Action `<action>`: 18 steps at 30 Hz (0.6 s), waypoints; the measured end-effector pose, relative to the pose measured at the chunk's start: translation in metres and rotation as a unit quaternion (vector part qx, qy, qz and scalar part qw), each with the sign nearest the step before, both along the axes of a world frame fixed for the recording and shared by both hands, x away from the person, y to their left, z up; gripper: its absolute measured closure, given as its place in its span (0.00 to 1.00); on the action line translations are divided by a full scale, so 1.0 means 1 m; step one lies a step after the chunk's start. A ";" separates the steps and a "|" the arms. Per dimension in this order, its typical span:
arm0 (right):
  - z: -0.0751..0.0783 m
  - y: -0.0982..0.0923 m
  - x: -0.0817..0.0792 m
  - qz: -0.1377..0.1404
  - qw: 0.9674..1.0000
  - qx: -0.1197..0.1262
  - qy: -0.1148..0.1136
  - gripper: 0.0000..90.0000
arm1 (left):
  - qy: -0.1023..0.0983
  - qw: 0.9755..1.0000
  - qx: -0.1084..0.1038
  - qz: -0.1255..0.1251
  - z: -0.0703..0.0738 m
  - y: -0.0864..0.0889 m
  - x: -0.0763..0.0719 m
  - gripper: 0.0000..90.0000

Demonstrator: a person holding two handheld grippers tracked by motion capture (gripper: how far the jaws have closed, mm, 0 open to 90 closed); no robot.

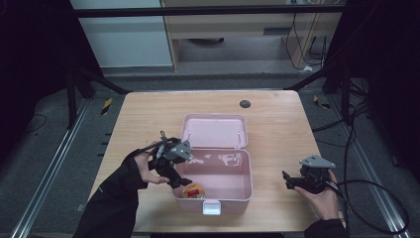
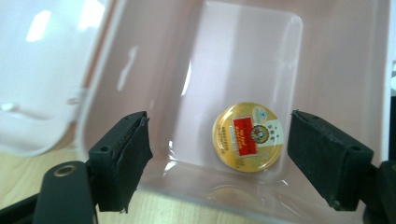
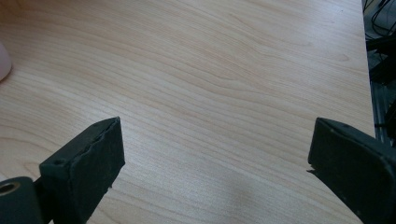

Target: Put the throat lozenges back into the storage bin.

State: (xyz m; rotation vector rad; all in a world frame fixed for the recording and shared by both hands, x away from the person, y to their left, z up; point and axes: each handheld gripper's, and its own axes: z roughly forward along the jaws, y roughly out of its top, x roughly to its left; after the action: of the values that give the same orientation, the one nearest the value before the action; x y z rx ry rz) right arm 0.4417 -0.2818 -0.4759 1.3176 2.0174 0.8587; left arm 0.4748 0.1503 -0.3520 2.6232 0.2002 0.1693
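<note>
A round gold-lidded tin [image 2: 248,137] with a red label lies flat on the floor of the open pink box [image 1: 246,174], in its near-left corner — about seven o'clock from the box's centre. The left gripper [image 2: 218,158] hangs over that corner, fingers [image 2: 122,158] spread wide and empty, the tin between them, nearer the right one. The right gripper [image 1: 291,182] rests well apart at the table's [image 1: 277,114] four o'clock, fingers wide too, over bare wood. The left hand is plainly the nearer — the tin has no long axis.
</note>
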 end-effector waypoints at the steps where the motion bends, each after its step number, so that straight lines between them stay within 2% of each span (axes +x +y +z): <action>1: 0.000 0.000 0.000 -0.001 1.000 -0.001 0.001 0.04 | -0.006 1.000 -0.005 0.006 0.002 0.003 0.000 0.23; 3: 0.000 0.000 0.000 -0.001 1.000 -0.001 -0.001 0.04 | -0.014 1.000 -0.017 0.022 0.006 0.010 0.000 0.24; 5: 0.000 0.000 0.000 -0.001 1.000 -0.001 0.000 0.04 | -0.017 0.999 -0.022 0.027 0.008 0.015 0.000 0.24; 7: 0.000 -0.001 0.000 -0.003 1.000 0.001 0.000 0.04 | -0.025 0.998 -0.040 0.050 0.012 0.026 0.000 0.24; 11: 0.000 -0.001 0.000 -0.002 1.000 -0.001 0.001 0.04 | -0.032 0.996 -0.046 0.071 0.014 0.038 0.000 0.24; 12: 0.000 -0.001 0.000 -0.002 1.000 -0.001 0.001 0.04 | -0.036 0.994 -0.052 0.083 0.014 0.046 0.000 0.24; 17: 0.000 -0.001 0.000 -0.004 1.000 -0.002 0.004 0.04 | -0.039 0.992 -0.058 0.105 0.009 0.060 -0.001 0.24; 18: 0.000 -0.001 0.000 -0.004 1.000 -0.002 0.003 0.04 | -0.039 0.990 -0.063 0.116 0.005 0.068 -0.001 0.24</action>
State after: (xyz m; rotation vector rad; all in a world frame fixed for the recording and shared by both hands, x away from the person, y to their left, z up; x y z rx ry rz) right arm 0.4418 -0.2828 -0.4763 1.3263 2.0168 0.8472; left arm 0.4734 0.2178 -0.3467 2.4580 0.4739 0.3288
